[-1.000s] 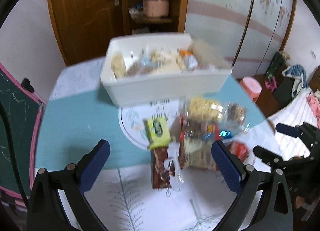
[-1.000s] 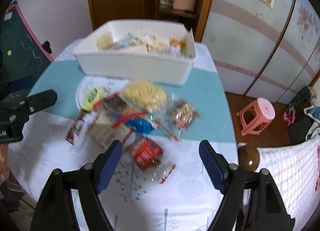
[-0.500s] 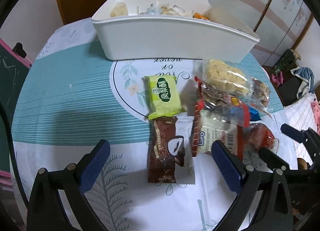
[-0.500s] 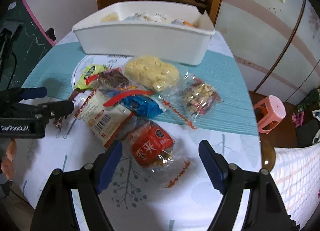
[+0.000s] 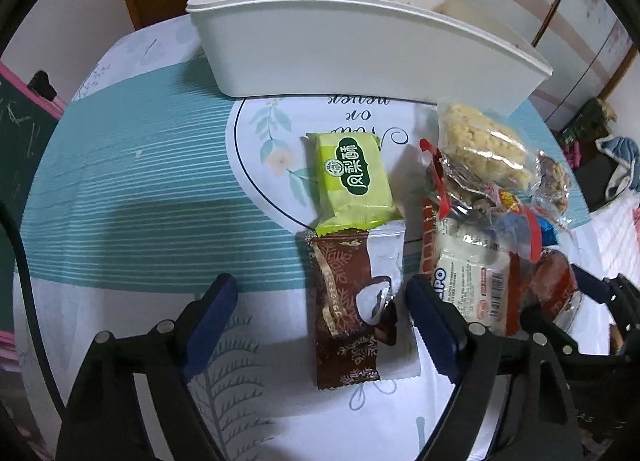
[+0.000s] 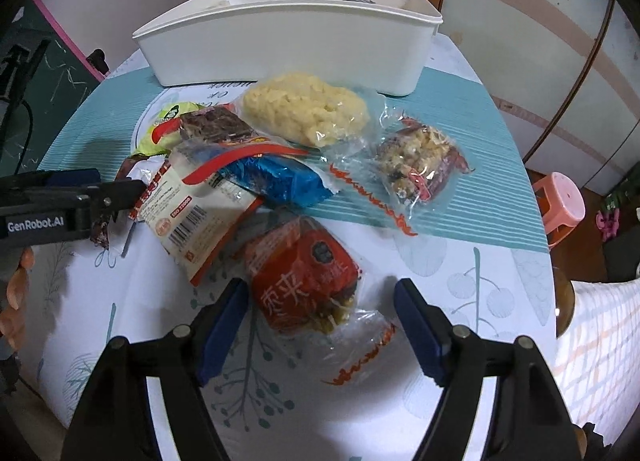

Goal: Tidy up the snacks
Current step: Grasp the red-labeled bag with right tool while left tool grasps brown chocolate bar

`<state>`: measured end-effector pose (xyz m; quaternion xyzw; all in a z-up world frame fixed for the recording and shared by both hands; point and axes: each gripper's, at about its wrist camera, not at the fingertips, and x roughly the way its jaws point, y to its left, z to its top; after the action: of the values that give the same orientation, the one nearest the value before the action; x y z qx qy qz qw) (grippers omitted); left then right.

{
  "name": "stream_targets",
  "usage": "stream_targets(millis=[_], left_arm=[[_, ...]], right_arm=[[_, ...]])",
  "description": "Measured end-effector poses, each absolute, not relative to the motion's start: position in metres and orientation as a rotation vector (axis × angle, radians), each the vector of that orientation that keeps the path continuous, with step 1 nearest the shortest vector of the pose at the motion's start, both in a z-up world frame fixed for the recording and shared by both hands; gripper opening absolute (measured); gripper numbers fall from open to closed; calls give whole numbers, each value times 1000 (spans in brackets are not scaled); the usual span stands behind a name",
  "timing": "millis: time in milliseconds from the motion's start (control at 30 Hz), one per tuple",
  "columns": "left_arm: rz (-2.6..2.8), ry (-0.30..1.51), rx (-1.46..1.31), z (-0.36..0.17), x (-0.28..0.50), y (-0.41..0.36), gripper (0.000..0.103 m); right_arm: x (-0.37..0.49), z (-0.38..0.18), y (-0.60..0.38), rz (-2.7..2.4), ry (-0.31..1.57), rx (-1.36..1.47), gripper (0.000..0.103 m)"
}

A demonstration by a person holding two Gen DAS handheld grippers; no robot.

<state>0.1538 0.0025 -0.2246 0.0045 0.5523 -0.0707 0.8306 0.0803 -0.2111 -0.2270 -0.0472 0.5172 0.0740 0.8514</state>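
While your left gripper [image 5: 318,301] closes, jaws still wide, the brown chocolate-bar wrapper [image 5: 346,311] lies between them at lower centre of the left view, pads clear of it. Your right gripper [image 6: 320,303] is closing too, astride the red cellophane snack pack [image 6: 306,281], not yet pinching it. Crowding: a lime-green pastry packet [image 5: 352,179] overlaps the brown wrapper's top edge; a white biscuit pack with red trim [image 5: 466,269], reading "LIPO", sits just right of your left gripper's right finger. A blue wrapper [image 6: 276,181], a clear bag of yellow puffed rice [image 6: 306,107] and a clear bag of mixed nut brittle [image 6: 420,165] lie mid-frame in the right view. The white plastic bin [image 6: 280,47], already holding snacks, fills the top of both views. "GenRobot.AI" shows on the left tool, left edge of the right view. Versus a second ago, both grippers are lower and nearer the packs, and the bin looms larger.
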Motion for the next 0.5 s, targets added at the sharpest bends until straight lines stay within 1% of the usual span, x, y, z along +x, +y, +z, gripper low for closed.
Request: stream_targets(millis=[67,100,133,167,200,233,267,333,433,500], left_arm=[[-132,1173,63,-227,154,-5,85],[-132,1168,76,-227,154,-7,81],[-143,1157,75,-225,153,-9,71],[-151,1151,79,-223,152,-9,65],[-156,1147,81,-221,151,-11,51],[-161,1143,82,-219,150,-11,40],[-161,1145,82,-219,149,-11,39],[-171,1146,63,-218,148,-7,36],[-185,1152,43,-215,141,-4,34],[-194,1159,30,-215,134,1,34]], right_arm=[[80,-227,-213,154,1085,-99,74],[79,-227,-212,154,1083,-99,74],[80,-226,-211,153,1082,-99,72],[80,-226,-211,151,1081,-98,71],[79,-226,-210,150,1080,-98,70],[80,-225,-210,151,1079,-98,67],[79,-225,-209,148,1076,-99,64],[79,-224,-208,148,1074,-98,62],[77,-220,-209,168,1067,-73,53],[76,-216,-210,184,1065,-42,52]])
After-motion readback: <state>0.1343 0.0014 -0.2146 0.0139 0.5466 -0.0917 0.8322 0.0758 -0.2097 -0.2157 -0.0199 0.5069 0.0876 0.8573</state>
